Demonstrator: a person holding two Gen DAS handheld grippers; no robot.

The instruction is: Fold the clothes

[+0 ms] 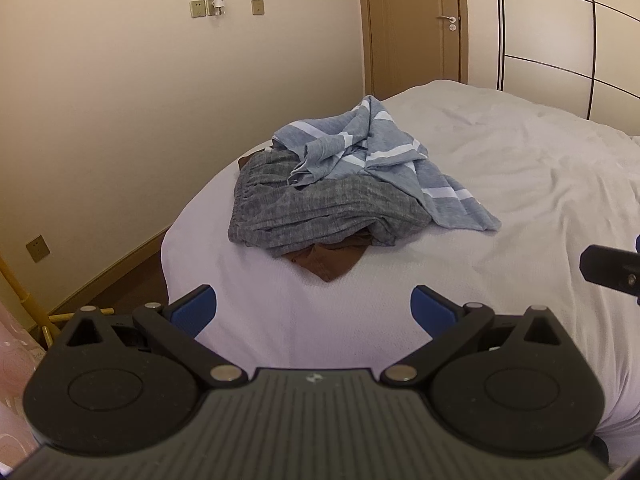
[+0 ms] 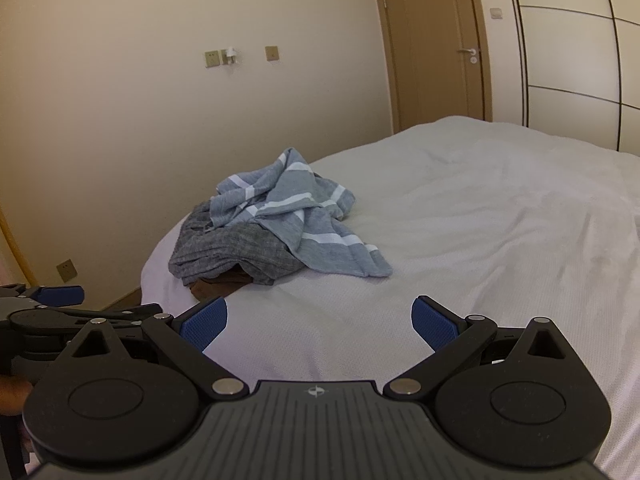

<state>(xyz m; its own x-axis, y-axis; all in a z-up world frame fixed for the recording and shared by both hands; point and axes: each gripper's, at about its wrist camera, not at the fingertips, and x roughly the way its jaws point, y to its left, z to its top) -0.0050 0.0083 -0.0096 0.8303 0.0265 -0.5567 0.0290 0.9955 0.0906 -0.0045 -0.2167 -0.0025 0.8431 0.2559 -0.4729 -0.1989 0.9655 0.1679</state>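
Observation:
A heap of clothes lies on the near left corner of the bed. On top is a blue shirt with white stripes (image 1: 372, 152) (image 2: 296, 216). Under it sits a crumpled grey garment (image 1: 304, 208) (image 2: 224, 252), and a brown garment (image 1: 326, 262) (image 2: 218, 282) pokes out beneath. My left gripper (image 1: 314, 306) hovers open short of the heap, nothing between its blue pads. My right gripper (image 2: 320, 318) is open too, over bare sheet to the right of the heap. The left gripper's body (image 2: 44, 312) shows at the left edge of the right wrist view.
The white bed (image 1: 520, 184) (image 2: 500, 232) stretches back and right, wrinkled. A beige wall with sockets (image 1: 198, 8) runs along the left. A wooden door (image 1: 420, 24) and wardrobe panels (image 1: 560, 32) stand behind. A yellow frame (image 1: 24, 300) stands by the floor at left.

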